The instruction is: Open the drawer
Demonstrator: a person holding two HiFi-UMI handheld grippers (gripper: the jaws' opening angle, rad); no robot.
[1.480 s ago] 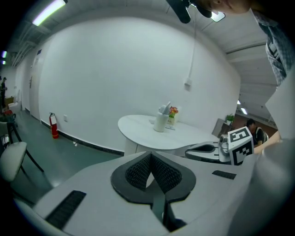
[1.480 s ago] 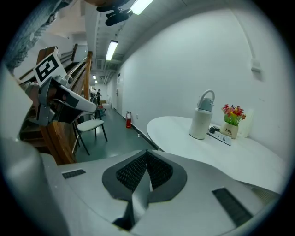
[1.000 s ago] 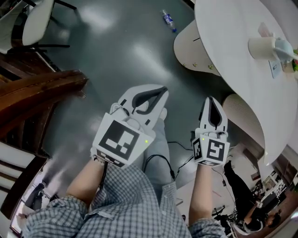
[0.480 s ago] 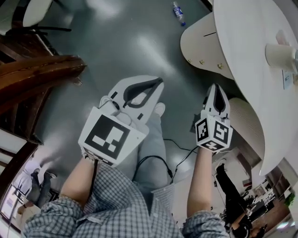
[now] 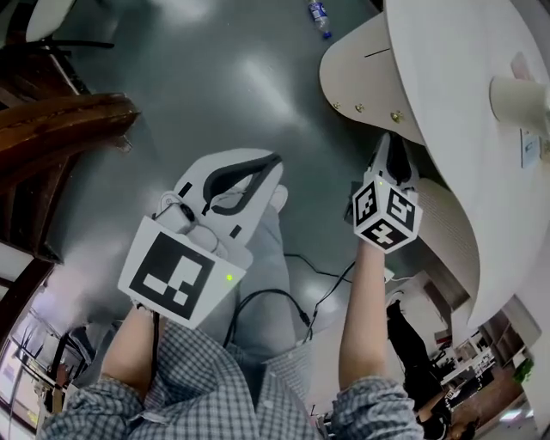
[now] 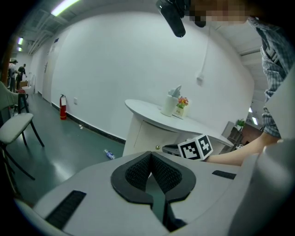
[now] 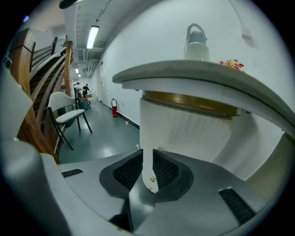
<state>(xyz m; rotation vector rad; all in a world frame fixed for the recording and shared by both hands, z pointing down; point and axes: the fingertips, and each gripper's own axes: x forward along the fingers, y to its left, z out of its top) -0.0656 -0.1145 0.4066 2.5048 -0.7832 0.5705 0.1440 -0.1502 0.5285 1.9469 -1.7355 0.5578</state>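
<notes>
The right gripper (image 5: pixel 393 144) now reaches up to the drawer (image 5: pixel 365 73), a curved white front with small brass knobs tucked under the white tabletop (image 5: pixel 464 129). Its tip is just short of the nearest knob (image 5: pixel 395 116). A second ago it hung well apart from that front, lower in the head view, over the green floor (image 5: pixel 215 77). Its marker cube (image 5: pixel 385 210) has also turned, so two faces show where one did before. The jaws have just been opening. In the right gripper view (image 7: pixel 147 159) the ribbed pads stand a narrow slit apart and press on nothing. Through the slit show the white front (image 7: pixel 184 131) and a brass knob (image 7: pixel 152 179) beyond the pads. The drawer sits flush and closed, as it did before. The left gripper (image 5: pixel 273 168) has slid left and lower in the head view compared with a second ago and stays away from the cabinet, over the person's trouser leg. In the left gripper view (image 6: pixel 150 159) its pads meet at the tip with nothing between them, and the right gripper's cube (image 6: pixel 196 147) shows against the cabinet. The plastic bottle (image 5: pixel 319 17) on the floor now lies nearer the top edge of the head view.
</notes>
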